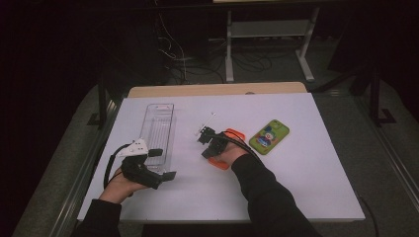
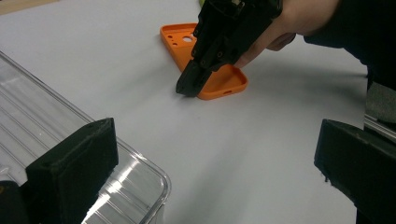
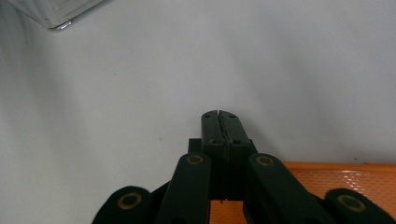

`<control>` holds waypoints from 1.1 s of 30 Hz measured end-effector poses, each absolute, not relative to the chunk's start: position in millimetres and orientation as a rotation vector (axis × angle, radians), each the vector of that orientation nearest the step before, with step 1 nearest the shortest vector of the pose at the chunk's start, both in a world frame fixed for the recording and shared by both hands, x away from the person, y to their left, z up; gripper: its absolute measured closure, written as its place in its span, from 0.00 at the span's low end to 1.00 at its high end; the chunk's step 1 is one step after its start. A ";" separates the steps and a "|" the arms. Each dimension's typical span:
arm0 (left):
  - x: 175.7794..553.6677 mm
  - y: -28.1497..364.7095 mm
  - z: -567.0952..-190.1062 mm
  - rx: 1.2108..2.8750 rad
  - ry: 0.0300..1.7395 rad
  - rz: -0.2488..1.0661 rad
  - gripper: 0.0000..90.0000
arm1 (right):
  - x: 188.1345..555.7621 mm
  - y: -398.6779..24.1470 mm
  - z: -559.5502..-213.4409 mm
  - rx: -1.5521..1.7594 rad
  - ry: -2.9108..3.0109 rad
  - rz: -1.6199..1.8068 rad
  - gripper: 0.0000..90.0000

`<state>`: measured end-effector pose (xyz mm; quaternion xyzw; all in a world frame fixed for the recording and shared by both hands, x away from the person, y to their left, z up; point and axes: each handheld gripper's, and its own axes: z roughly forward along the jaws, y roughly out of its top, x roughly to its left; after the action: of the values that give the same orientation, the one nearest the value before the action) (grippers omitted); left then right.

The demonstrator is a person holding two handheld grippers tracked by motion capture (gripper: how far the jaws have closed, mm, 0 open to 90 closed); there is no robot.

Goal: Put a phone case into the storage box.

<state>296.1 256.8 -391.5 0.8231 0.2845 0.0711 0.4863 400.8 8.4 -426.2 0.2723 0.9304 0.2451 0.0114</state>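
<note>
An orange phone case (image 2: 219, 81) lies open side up near the middle of the white table (image 1: 306, 187). My right gripper (image 2: 187, 88) is shut with nothing between its jaws. It tilts down over the case's long edge, its tip low at the table beside that edge. In the right gripper view the closed fingertips (image 3: 218, 114) point over bare table, with the case (image 3: 355, 179) just behind them. My left gripper (image 1: 164, 163) rests open and empty at the near end of a clear plastic tray (image 1: 158, 131). In the left gripper view its jaws stand wide apart.
A phone in a green case (image 1: 269, 137) lies face down to the right of the orange case. The clear tray (image 2: 46, 126) runs lengthwise at the left of the table. Past the far edge is a wooden strip (image 1: 217, 90), then dark floor with cables.
</note>
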 end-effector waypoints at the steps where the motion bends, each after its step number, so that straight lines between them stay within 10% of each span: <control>1: 296.0 256.7 -391.5 2.002 0.694 0.172 0.00 | 400.7 7.8 -426.0 0.838 2.901 0.767 0.98; 33: 295.4 254.5 -391.6 2.015 0.676 0.172 0.00 | 366.9 -60.4 -424.1 0.928 2.855 0.789 0.98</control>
<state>295.4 254.5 -391.6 0.8272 0.2776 0.0706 0.4835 366.9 -60.4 -424.1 0.2988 0.9196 0.2542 0.0187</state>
